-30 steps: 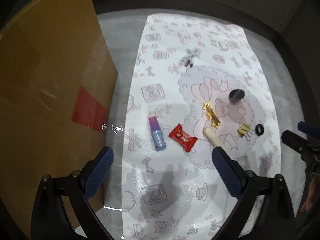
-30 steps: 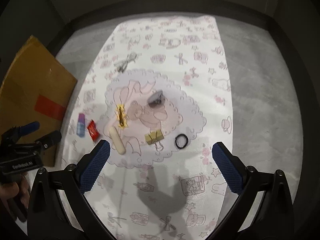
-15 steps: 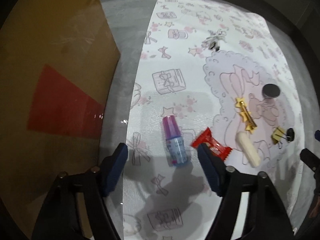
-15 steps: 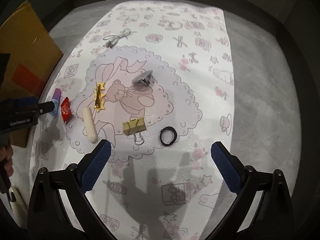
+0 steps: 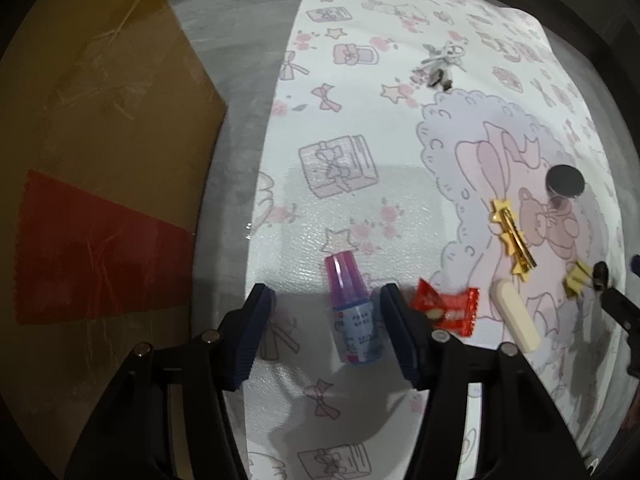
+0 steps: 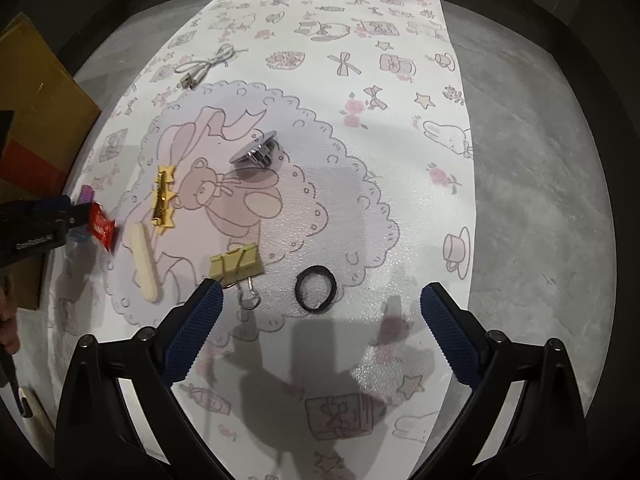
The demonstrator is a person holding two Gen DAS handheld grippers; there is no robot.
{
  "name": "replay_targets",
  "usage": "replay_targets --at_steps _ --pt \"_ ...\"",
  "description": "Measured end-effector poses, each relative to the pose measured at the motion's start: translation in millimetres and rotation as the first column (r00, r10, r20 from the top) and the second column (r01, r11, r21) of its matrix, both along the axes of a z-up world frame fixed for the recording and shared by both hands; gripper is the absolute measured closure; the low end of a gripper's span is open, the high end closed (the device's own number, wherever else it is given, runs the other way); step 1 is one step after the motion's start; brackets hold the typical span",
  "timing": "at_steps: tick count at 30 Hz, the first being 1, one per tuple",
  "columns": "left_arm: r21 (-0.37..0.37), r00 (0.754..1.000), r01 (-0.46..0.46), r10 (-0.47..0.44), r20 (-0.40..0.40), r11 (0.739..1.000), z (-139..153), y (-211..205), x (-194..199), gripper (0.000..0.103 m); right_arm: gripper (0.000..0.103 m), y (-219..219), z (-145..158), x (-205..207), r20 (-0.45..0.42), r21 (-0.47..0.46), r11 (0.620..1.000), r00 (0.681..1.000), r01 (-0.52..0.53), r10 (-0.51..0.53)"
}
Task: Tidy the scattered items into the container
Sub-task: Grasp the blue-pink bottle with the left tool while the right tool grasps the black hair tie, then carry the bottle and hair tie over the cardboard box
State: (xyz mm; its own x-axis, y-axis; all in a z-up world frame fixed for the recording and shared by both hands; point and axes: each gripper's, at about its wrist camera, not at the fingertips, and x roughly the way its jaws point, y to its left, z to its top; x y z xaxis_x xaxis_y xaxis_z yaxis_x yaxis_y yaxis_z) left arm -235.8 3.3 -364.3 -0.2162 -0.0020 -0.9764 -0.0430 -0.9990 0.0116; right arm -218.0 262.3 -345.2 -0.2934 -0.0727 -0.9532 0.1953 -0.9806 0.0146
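While our left gripper (image 5: 326,316) is hanging low over the mat (image 5: 352,208), its jaws are standing apart around the bottle (image 5: 354,316), which is lying on its side with its purple cap pointing away from us; the right finger is just beside the bottle, the left one is clear of it, and we cannot tell whether either pad is touching. We are taking the bottle as our landmark. Just right of it the red candy (image 5: 448,310) is lying flat, then the cream stick (image 5: 514,318), and beyond those the gold hair clip (image 5: 512,236) and a black disc (image 5: 565,181). Far behind the bottle a coiled cable (image 5: 440,62) is resting on the mat. Left of the bottle, across a strip of grey floor (image 5: 228,160), the cardboard box (image 5: 92,152) with its red patch is standing; that is the container, and none of the items is showing inside it.

Our right gripper (image 6: 320,314) is hovering with its jaws wide and empty, well to the right of the bottle (image 6: 86,196). Between its fingers the black ring (image 6: 315,289) is lying on the mat (image 6: 400,160), and the gold binder clip (image 6: 237,268) is sitting just beside the left finger. The mat is white with pink bows, bears and gift boxes, spread over grey floor (image 6: 532,184); dark walls are closing the room behind.
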Motion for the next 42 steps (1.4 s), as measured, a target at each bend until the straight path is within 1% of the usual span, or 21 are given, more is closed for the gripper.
replay_targets --at_steps 2,4,6,9,10,11,12,13,14,16,19,21,25,29,33,38,42 --pt "0.014 1.0 0.003 -0.003 -0.005 1.0 0 -1 3 0.066 0.012 1 -4 -2 0.01 -0.003 1.0 1.0 0.005 -0.005" --pt "0.02 1.0 0.008 -0.008 -0.008 1.0 1 -1 5 0.072 0.016 2 -8 -5 0.016 -0.006 1.0 1.0 0.012 -0.012" --pt "0.023 1.0 0.013 -0.013 -0.009 1.0 2 -1 6 0.074 0.018 5 -12 -7 0.025 -0.018 0.999 0.999 0.03 -0.029" --pt "0.027 1.0 0.021 -0.021 -0.012 0.999 3 -1 8 0.074 0.025 7 -17 -9 0.036 -0.016 0.999 0.998 0.044 -0.043" --pt "0.028 1.0 0.024 -0.024 -0.013 0.999 3 -1 9 0.077 0.028 6 -16 -9 0.027 -0.007 0.999 0.999 0.038 -0.038" --pt "0.029 1.0 0.027 -0.026 -0.014 0.999 4 -1 10 0.084 0.029 4 -16 -9 0.019 0.009 1.0 0.999 0.03 -0.03" --pt "0.034 0.999 0.029 -0.029 -0.013 0.999 4 -1 11 0.084 0.034 3 -16 -9 0.012 0.023 0.999 1.0 0.024 -0.025" --pt "0.038 0.999 0.032 -0.031 -0.012 0.999 4 -1 11 0.084 0.044 2 -15 -9 0.004 0.037 0.999 1.0 0.021 -0.021" --pt "0.04 0.999 0.035 -0.034 -0.012 0.999 4 0 12 0.084 0.048 0 -14 -8 -0.001 0.04 0.999 1.0 0.016 -0.016" --pt "0.043 0.999 0.04 -0.039 -0.011 0.998 2 3 17 0.084 0.064 -2 -12 -7 -0.005 0.043 0.999 1.0 0.008 -0.008" --pt "0.05 0.999 0.046 -0.046 -0.008 0.998 3 4 20 0.084 0.075 -4 -11 -4 -0.002 0.045 0.999 1.0 0.003 -0.003" --pt "0.053 0.999 0.054 -0.053 -0.012 0.997 6 5 23 0.084 0.08 -5 -11 -2 -0.001 0.044 0.999 1.0 -0.002 0.002" --pt "0.052 0.997 0.074 -0.073 -0.014 0.996 12 10 31 0.084 0.081 -5 -9 4 0.007 0.016 1.0 1.0 0.005 -0.005" --pt "0.058 0.997 0.081 -0.079 -0.025 0.995 22 15 41 0.084 0.081 -10 0 14 -0.011 0.004 1.0 1.0 -0.009 0.009" --pt "0.067 0.995 0.086 -0.083 -0.047 0.994 38 15 54 0.084 0.081 -17 20 27 -0.048 0.003 1.0 0.999 -0.026 0.026" --pt "0.083 0.992 0.092 -0.084 -0.095 0.992 67 22 65 0.084 0.081 -32 53 42 -0.103 -0.014 0.999 0.994 -0.048 0.047" --pt "0.098 0.989 0.095 -0.082 -0.124 0.991 93 19 75 0.084 0.081 -44 79 53 -0.145 -0.029 0.998 0.988 -0.063 0.058"
